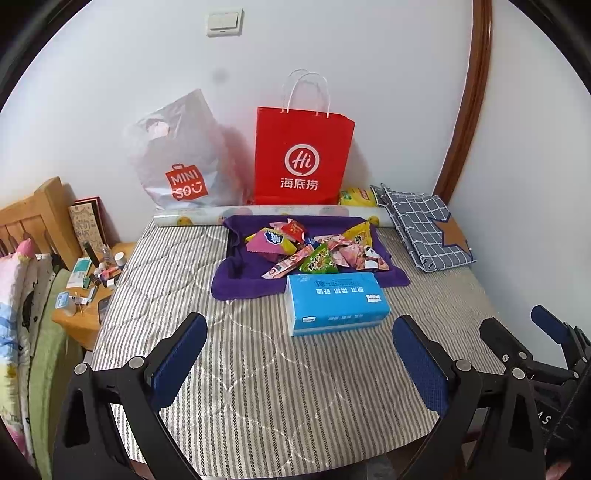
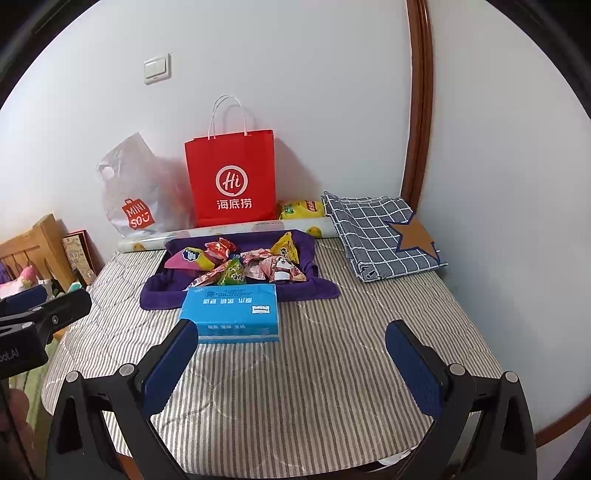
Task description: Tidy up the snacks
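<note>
Colourful snack packets [image 1: 314, 247] heaped on purple towel [image 1: 243, 280]

I note: worktop cover [image 1: 258, 369] grey-white striped. Towel [image 1: 236, 280] purple. Tissue pack [image 1: 336, 302] bright blue. Paper bag [image 1: 303, 158] red, white logo. Folded cloth [image 2: 376, 236] navy checked, tan star. Tool pads [image 2: 170, 373] blue.

A striped quilted cover [image 1: 258, 369] is spread over the table. A blue tissue pack [image 1: 337, 302] is laid on it, touching the front edge of a purple towel [image 1: 236, 284]. A red paper bag [image 1: 303, 155] and a translucent plastic bag [image 1: 181, 158] are stood against the white wall, behind a printed roll [image 1: 192, 218]. A checked folded cloth [image 1: 424, 229] is placed at the far right corner. A light switch [image 1: 224, 23] is mounted above. A cluttered wooden nightstand [image 1: 77, 317] is seen at the left.
</note>
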`<state>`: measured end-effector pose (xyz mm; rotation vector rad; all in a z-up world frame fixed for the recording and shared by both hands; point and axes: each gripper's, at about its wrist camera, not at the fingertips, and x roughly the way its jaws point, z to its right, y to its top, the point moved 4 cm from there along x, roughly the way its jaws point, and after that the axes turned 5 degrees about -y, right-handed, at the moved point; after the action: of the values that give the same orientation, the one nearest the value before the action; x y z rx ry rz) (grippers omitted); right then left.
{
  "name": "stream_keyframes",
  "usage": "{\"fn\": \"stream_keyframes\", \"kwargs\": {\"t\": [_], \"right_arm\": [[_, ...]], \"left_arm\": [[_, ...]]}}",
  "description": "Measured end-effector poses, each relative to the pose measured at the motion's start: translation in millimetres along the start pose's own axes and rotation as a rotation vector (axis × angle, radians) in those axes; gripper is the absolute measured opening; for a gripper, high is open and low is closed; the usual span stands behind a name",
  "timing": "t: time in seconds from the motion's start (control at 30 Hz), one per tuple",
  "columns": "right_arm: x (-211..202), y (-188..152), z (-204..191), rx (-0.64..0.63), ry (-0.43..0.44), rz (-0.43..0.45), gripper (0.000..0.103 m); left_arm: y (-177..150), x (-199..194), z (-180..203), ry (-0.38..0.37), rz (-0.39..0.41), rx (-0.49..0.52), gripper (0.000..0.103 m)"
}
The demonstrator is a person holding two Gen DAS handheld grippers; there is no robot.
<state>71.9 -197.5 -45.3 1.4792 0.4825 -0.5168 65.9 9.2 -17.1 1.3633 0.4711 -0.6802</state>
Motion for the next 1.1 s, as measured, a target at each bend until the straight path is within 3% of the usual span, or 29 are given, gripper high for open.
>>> {"fn": "stream_keyframes", "kwargs": {"t": [1.1], "right_arm": [[-8.3,5.6,0.1,0.007,0.004,0.018,0.103]], "left_arm": [[1.5,-5.8,5.4,-0.009,0.005,0.018,0.1]]}}
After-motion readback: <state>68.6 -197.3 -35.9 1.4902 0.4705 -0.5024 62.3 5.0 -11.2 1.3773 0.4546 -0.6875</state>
